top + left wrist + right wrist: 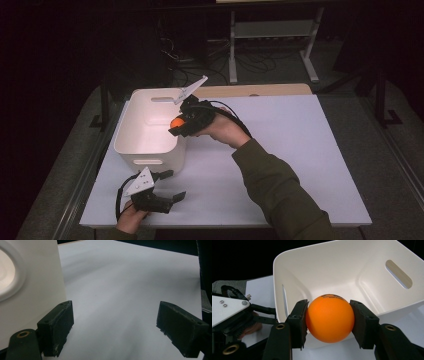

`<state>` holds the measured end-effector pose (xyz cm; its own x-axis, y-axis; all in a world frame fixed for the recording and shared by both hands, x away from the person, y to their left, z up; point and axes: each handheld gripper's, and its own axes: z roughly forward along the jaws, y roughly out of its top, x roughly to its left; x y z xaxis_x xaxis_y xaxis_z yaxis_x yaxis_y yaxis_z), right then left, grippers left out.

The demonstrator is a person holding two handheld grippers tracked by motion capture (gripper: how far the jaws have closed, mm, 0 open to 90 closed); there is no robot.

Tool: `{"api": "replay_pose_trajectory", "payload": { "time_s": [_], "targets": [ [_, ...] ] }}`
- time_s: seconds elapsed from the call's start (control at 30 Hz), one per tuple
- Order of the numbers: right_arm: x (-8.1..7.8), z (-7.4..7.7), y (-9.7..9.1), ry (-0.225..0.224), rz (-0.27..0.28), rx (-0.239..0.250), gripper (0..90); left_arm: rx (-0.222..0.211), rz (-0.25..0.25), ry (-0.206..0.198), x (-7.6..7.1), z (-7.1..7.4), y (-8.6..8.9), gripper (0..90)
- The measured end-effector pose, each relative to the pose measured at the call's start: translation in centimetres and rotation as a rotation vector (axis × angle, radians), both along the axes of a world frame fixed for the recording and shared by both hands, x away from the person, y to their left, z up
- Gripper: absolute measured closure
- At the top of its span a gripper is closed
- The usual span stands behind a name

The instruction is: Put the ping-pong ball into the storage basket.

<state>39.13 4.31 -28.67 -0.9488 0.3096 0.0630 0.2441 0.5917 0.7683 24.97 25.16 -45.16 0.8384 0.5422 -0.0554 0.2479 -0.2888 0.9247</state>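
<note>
An orange ball [329,318] sits pinched between the two black jaws of my right gripper [329,320], which is shut on it. From the high view the ball [176,122] hangs over the right rim of a white tub [145,145], just above its opening. The tub's inside [342,287] looks bare in the right gripper view. My left gripper [169,186] rests low at the table's front left, just in front of the tub, jaws wide apart with nothing between them [115,327].
The white tabletop [280,150] stretches to the right of the tub. A wooden board [255,91] lies along the far edge. Beyond the table stand a metal frame [272,35] and cables on a dark floor.
</note>
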Motion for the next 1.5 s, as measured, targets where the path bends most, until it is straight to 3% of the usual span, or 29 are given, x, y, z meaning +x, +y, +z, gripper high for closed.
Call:
{"api": "replay_pose_trajectory", "payload": {
  "time_s": [0.83,1.5],
  "targets": [
    [1.1,-0.8,4.4,-0.002,0.021,-0.006,49.6,-0.003,-0.001,-0.003,-0.1,0.0,0.0,14.1],
    [1.7,-2.6,7.7,0.021,0.046,-0.085,49.5,0.0,-0.004,-0.004,-0.2,0.0,-0.1,14.1]
  ]
}}
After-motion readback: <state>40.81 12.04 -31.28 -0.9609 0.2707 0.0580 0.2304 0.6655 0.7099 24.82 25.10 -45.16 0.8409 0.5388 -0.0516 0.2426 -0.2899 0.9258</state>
